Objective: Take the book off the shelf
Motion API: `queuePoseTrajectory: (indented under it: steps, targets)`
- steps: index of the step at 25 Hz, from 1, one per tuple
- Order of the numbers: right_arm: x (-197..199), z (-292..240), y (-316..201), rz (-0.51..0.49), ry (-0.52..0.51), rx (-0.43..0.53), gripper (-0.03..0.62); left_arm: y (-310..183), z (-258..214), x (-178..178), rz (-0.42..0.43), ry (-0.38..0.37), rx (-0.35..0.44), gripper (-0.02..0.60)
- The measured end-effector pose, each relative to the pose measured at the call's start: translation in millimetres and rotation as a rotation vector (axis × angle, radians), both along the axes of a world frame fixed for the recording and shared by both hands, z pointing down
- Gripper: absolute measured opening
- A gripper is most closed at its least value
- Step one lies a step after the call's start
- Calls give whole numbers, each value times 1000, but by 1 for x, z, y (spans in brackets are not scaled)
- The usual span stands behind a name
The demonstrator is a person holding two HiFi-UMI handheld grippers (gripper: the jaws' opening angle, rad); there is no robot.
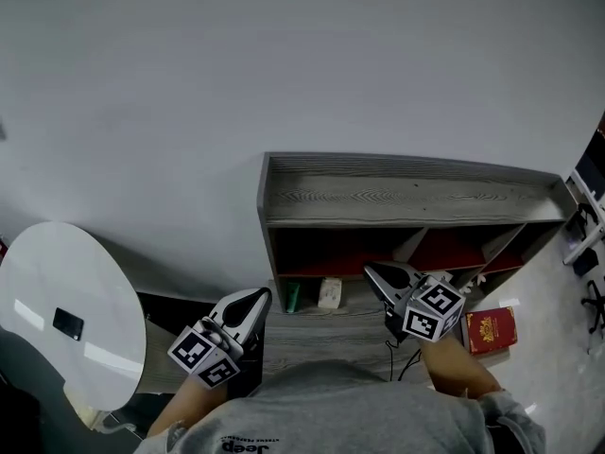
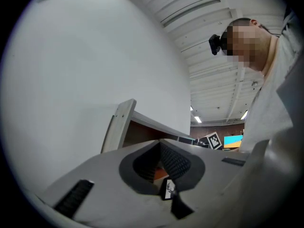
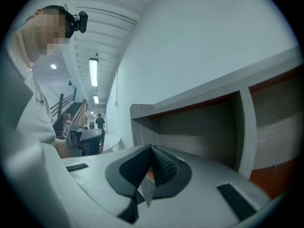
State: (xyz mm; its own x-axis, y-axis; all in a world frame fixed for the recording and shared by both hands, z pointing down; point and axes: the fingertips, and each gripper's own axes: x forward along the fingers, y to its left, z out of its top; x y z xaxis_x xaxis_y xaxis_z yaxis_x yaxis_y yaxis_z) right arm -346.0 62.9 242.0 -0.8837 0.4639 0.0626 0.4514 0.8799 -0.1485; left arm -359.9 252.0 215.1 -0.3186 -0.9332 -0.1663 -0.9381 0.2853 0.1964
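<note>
A red book (image 1: 490,330) with a gold emblem lies flat, low at the right, beside the grey wooden shelf unit (image 1: 406,192) with its red back panels. My left gripper (image 1: 262,295) hangs in front of the shelf's left end, jaws shut and empty. My right gripper (image 1: 371,271) is before the middle compartment, also shut with nothing in it, and its marker cube sits just left of the book. In the left gripper view the closed tips (image 2: 159,141) point past the shelf's side wall (image 2: 121,122). The right gripper view has its closed tips (image 3: 152,147) facing the shelf (image 3: 199,113).
A green item (image 1: 292,296) and a white item (image 1: 330,293) stand on the shelf's lower board. A white round table (image 1: 57,301) with a small black object (image 1: 67,323) is at the left. A plain wall rises behind the shelf.
</note>
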Motion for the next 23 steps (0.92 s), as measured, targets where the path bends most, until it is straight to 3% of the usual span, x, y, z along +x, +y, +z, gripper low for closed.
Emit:
queuePoseTrajectory:
  steps: [23]
  targets:
    - [3, 7, -1, -9, 9, 7, -2, -10, 4, -1, 34, 36, 23, 12]
